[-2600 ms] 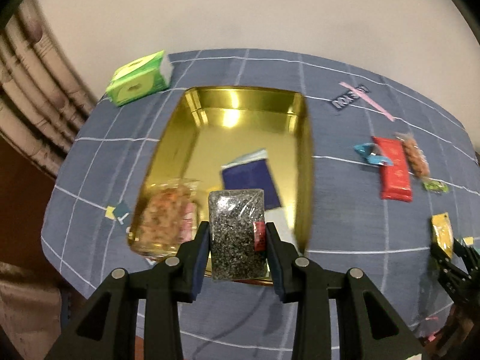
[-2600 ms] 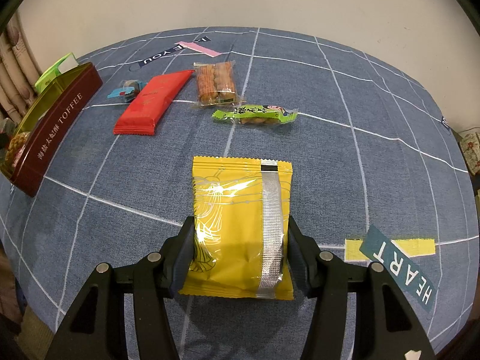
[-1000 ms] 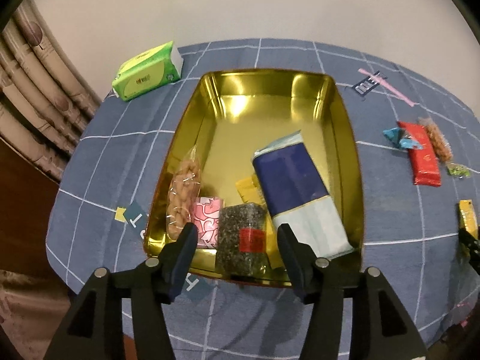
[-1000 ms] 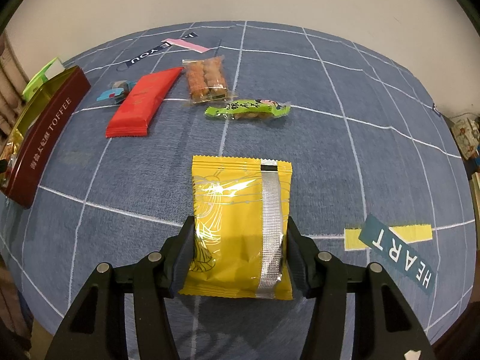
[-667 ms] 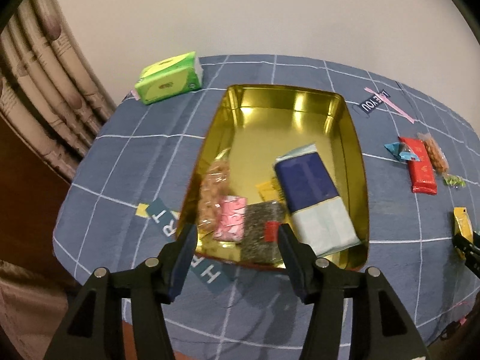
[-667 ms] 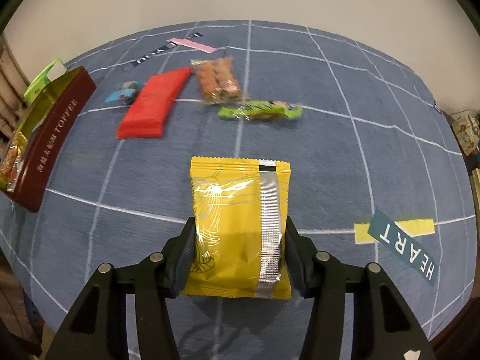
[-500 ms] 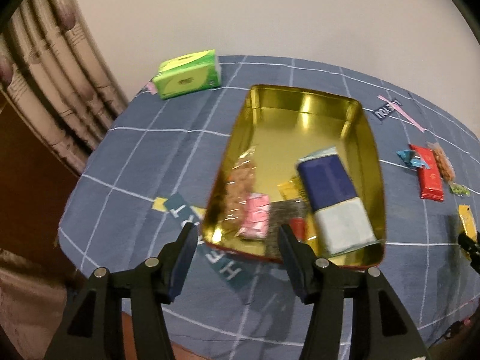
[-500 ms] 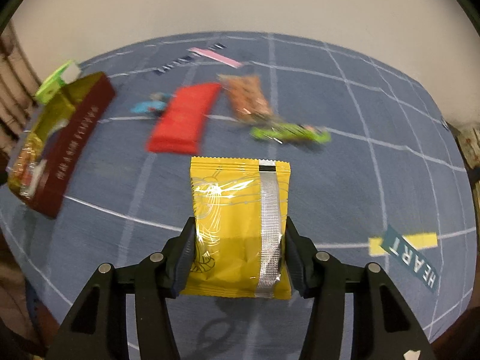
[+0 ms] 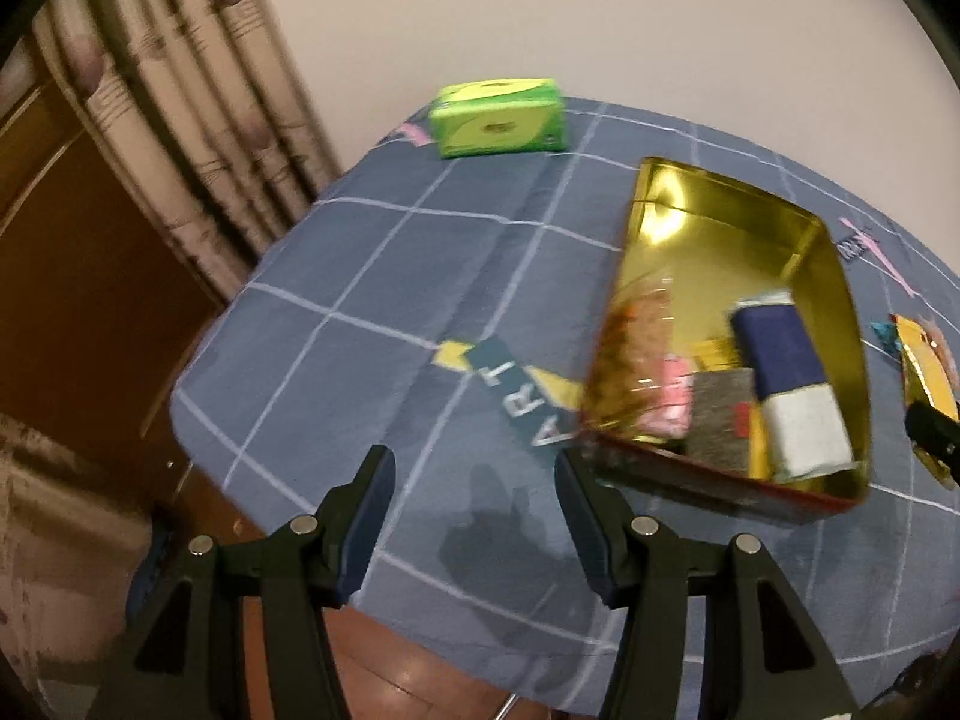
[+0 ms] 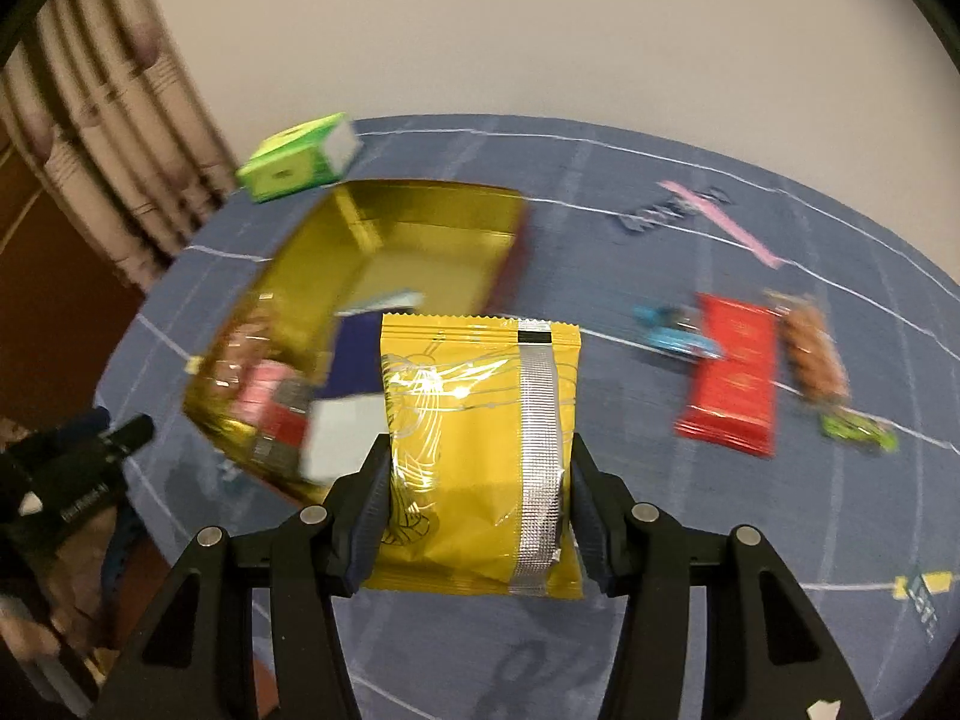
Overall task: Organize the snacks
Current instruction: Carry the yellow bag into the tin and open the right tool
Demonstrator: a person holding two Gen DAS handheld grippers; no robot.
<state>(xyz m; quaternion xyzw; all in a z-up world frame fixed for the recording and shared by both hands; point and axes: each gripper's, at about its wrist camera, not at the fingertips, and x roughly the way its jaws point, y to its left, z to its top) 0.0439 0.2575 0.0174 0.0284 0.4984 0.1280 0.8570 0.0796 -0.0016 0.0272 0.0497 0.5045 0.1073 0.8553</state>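
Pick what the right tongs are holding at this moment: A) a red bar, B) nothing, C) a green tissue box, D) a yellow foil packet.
D: the right tongs are shut on the yellow foil packet, which hangs above the table in front of the gold tin.

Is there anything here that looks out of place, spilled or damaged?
Nothing looks spilled or damaged. Four snacks lie loose on the tablecloth, outside the gold tin: a red bar, a blue candy, an orange pack and a green one. The right hand-held gripper holds a yellow packet.
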